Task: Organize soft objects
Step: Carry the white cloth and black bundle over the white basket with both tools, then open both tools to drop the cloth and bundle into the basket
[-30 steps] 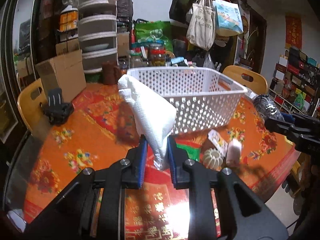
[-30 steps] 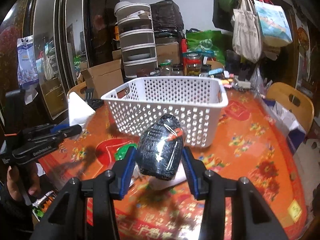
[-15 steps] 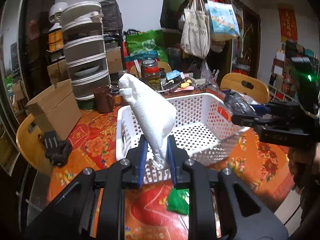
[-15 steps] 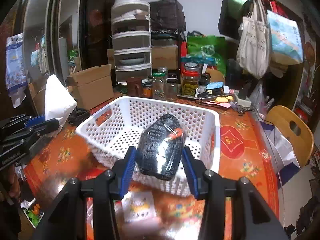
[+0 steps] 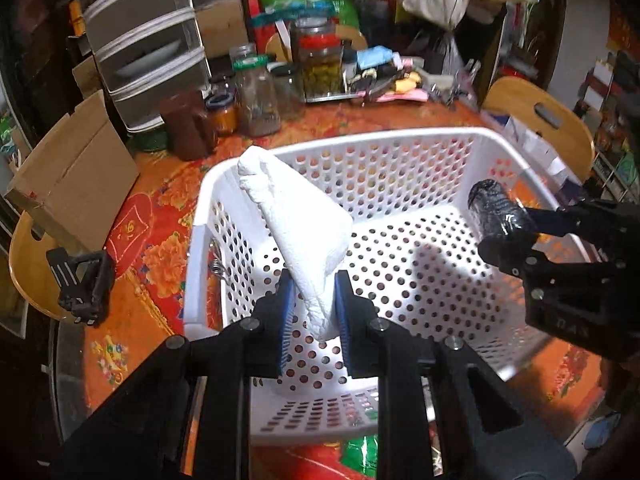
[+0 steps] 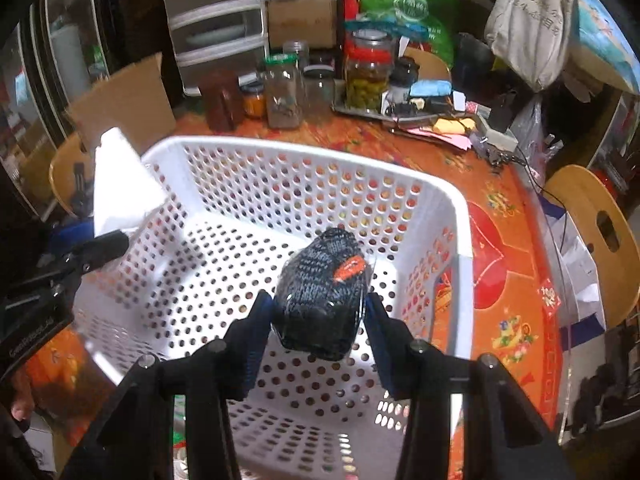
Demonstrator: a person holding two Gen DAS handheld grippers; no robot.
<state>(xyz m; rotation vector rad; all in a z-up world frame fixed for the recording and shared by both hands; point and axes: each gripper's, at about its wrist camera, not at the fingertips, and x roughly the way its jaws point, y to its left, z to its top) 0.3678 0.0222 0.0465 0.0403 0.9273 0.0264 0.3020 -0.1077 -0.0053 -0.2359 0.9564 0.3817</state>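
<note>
Left tongs [image 5: 314,306]: clamped on the lower tip of a folded white cloth [image 5: 298,224], blue pads pinching it nearly flat. Cloth judged light, soft and limp-edged, yet stiff enough in its fold to stand up and lean away from the pads; held over the inside of the white basket [image 5: 400,144], toward its left wall. Best taken low on the folded corner, as here; a hold on a single loose layer likely to let it unfold.

Right tongs [image 6: 318,320]: closed on a dark knitted bundle [image 6: 324,288] in clear wrap with an orange tag, pads pressing its two flanks at mid-width. Bundle judged light, springy and compressible; wrap probably slick, hence a grip across the thickest part preferable to one near an end. Held above the basket floor, nearer the right wall; not resting on it, as far as can be told.

Pose: both tongs tilted steeply downward, side by side over the basket mouth, well apart from one another. Fingertips of the person's left hand visible at the lower left of the right wrist view.

Surroundings: basket on an orange patterned surface [image 6: 500,216]; jars [image 6: 366,72] along the far edge; cardboard box [image 5: 76,176] at the left edge.
</note>
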